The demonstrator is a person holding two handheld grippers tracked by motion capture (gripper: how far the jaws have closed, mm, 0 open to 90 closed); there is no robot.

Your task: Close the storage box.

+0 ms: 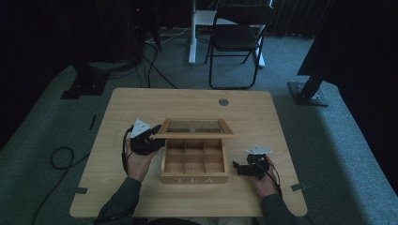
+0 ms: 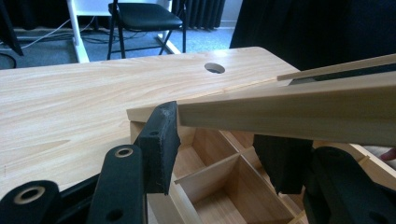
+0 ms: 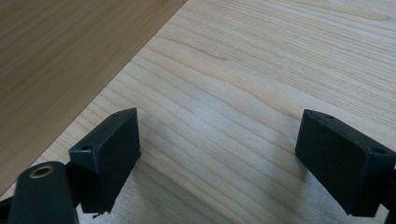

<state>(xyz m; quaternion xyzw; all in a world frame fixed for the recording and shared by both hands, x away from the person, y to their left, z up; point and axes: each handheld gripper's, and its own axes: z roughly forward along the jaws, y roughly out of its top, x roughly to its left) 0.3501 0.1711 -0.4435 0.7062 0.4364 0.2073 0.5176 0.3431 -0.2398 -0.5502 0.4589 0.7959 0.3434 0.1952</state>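
Tea box (image 1: 194,179): pale wood, "TEA" lettered on its front wall, standing at the middle of the bench (image 1: 117,122) towards the person's edge; six compartments show inside, in two rows of three
Lid (image 1: 195,128): wooden frame with a glass pane, lifted open and leaning back over the rear of the box; in the left gripper view its near edge (image 2: 289,114) runs across as a pale slat above the compartments
Left gripper (image 1: 152,136): at the box's left rear corner, held in the left hand (image 1: 136,161), grey three-cornered plate on top
Left jaws: parted, standing either side of the lid's corner; the nearer pad (image 2: 161,144) sits against the end of the slat, the farther pad lower down behind it; no squeeze on the wood to be seen, so released
Right gripper (image 1: 239,167): lying low on the bench just right of the box, in the right hand (image 1: 265,180), pointing towards the box's side wall
Right jaws: spread wide over bare bench grain (image 3: 224,93), nothing between them; the box's side wall (image 3: 60,51) crosses the upper left corner of the right gripper view
Beyond the bench: a dark folding chair (image 1: 237,40) on grey carpet, cables on the floor to the left
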